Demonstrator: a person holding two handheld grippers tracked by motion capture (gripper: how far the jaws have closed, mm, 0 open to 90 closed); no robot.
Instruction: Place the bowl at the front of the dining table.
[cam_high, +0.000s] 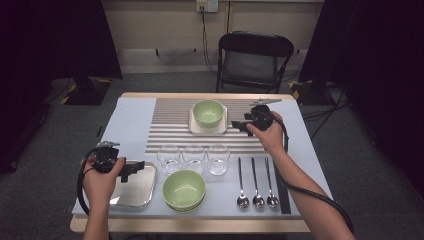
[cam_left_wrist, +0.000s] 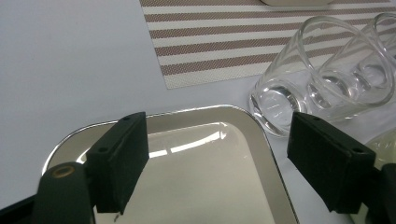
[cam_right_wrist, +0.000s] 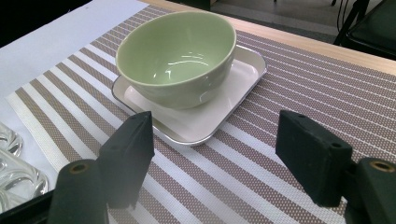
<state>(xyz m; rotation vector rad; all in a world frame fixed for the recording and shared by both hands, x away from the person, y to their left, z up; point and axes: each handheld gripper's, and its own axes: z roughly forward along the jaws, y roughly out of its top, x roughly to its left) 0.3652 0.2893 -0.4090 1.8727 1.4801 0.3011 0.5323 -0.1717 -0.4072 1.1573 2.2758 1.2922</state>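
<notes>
your right hand-held gripper (cam_high: 239, 124) hangs spread and empty just beside the green bowl (cam_high: 208, 112), which sits on its white plate (cam_high: 193, 127) near the counter's far edge. your left hand-held gripper (cam_high: 133, 169), also spread, hovers over the steel tray (cam_high: 145, 192), well apart.

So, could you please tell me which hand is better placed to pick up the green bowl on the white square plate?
Right. The right tool sits open beside the green bowl, jaws facing it; the left tool hovers over the metal tray.
</notes>
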